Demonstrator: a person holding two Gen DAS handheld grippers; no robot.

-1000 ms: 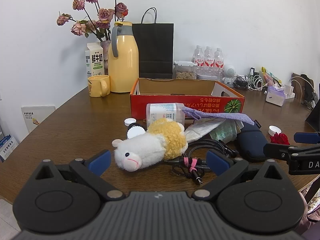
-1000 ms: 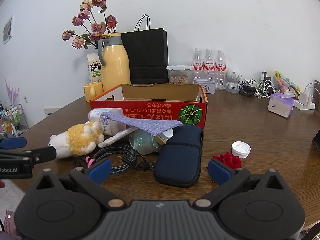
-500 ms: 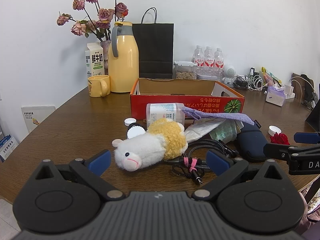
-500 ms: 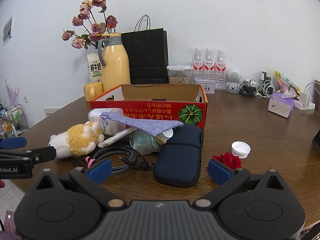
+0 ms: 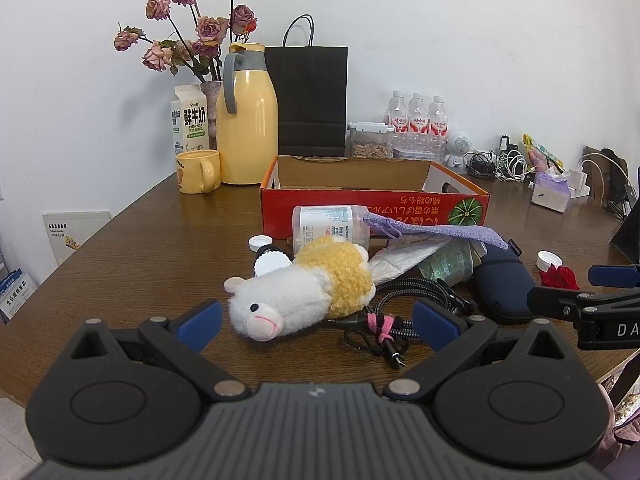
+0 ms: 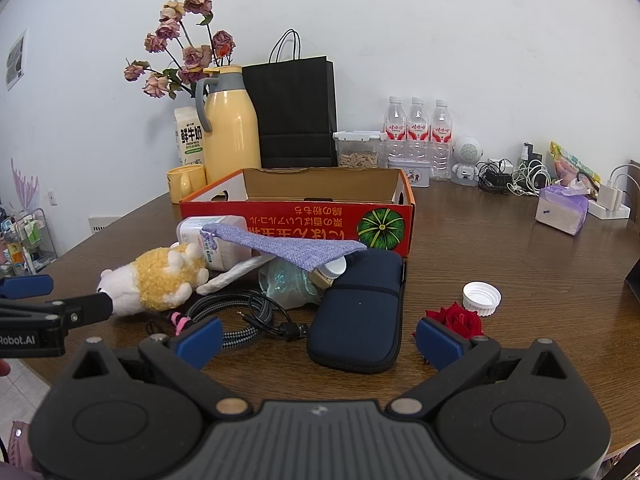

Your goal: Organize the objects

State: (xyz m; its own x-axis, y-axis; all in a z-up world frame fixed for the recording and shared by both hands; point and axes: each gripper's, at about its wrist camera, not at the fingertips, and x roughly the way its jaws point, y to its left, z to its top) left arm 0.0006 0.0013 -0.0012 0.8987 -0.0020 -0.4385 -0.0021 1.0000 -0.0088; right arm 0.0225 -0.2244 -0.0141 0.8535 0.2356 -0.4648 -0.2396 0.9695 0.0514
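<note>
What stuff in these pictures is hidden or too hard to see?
- Box floor: in both views the red cardboard box's front wall hides whatever lies inside.
- Greenish crinkly packet: the purple cloth covers its top in the right wrist view, so what it is cannot be told.
- White bottle: label print too small to read in the left wrist view.
- Table's near edge: both views, blocked by the open tongs, left and right.

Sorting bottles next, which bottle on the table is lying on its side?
The white labelled bottle under the purple cloth, before the red box; the three water bottles stand upright.
</note>
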